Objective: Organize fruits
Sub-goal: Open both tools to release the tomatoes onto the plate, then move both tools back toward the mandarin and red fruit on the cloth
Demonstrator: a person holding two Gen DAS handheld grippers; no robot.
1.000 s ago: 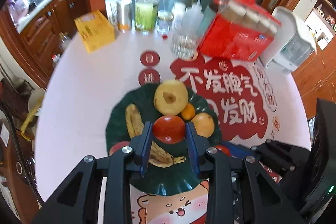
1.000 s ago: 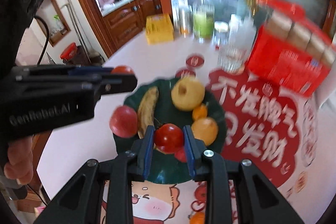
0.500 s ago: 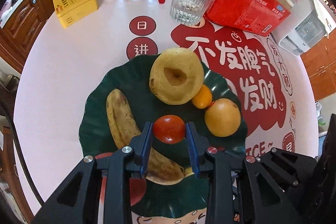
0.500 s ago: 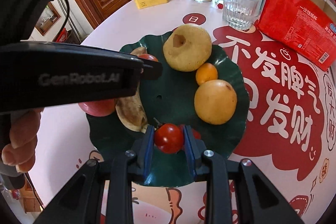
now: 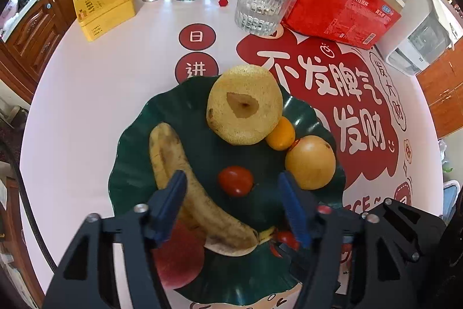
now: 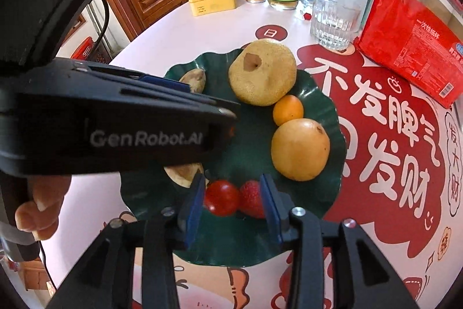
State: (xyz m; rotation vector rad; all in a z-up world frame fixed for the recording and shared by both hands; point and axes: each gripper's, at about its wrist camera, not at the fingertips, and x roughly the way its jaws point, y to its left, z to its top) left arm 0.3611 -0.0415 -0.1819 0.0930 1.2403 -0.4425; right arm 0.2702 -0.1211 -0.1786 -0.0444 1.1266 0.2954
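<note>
Left hand-held gripper (image 5: 233,187) spread wide around 1 cherry tomato (image 5: 235,180) lying free on the green plate (image 5: 130,164), right hand-held gripper (image 6: 231,200) parted too, bracketing another tomato (image 6: 221,197) and strawberry (image 6: 251,199).

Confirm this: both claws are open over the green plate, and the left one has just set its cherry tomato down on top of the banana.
Not on the banana. The left wrist view shows the cherry tomato lying on the bare green plate, beside the banana and apart from it, between the fingers of the open left claw. The right claw is open over the plate too.
</note>
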